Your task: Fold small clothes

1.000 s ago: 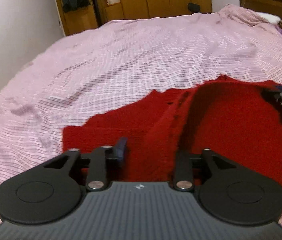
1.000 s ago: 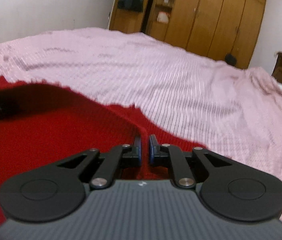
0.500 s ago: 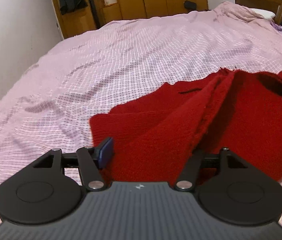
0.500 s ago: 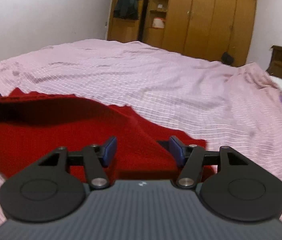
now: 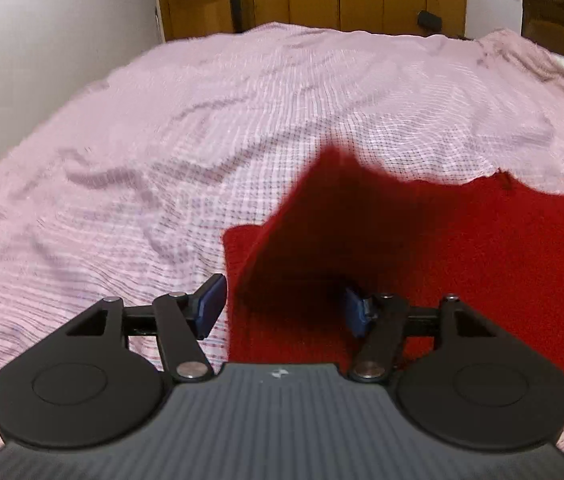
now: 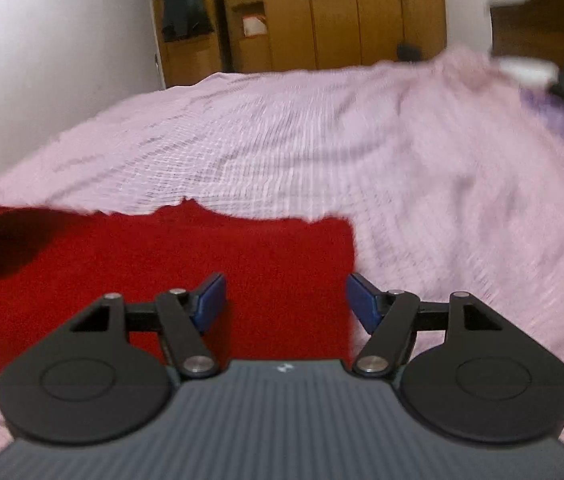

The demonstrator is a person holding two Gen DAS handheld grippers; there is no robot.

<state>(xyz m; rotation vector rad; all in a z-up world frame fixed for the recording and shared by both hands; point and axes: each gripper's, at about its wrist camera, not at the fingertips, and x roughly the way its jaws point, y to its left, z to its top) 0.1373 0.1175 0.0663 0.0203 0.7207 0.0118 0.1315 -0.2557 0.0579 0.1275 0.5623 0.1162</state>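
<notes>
Pink bedspread (image 5: 162, 160); red garment (image 6: 202, 260) under both released tongs; right tongs (image 6: 285, 304) widening.

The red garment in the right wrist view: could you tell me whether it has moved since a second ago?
Yes. The red garment has dropped from its raised fold to lie flat on the pink bedspread.

You see a plain deep-red knit garment (image 5: 461, 264) on a pale pink bedspread (image 5: 242, 120) with a fine dark check; your black grippers carry blue pads (image 6: 210, 300).
</notes>
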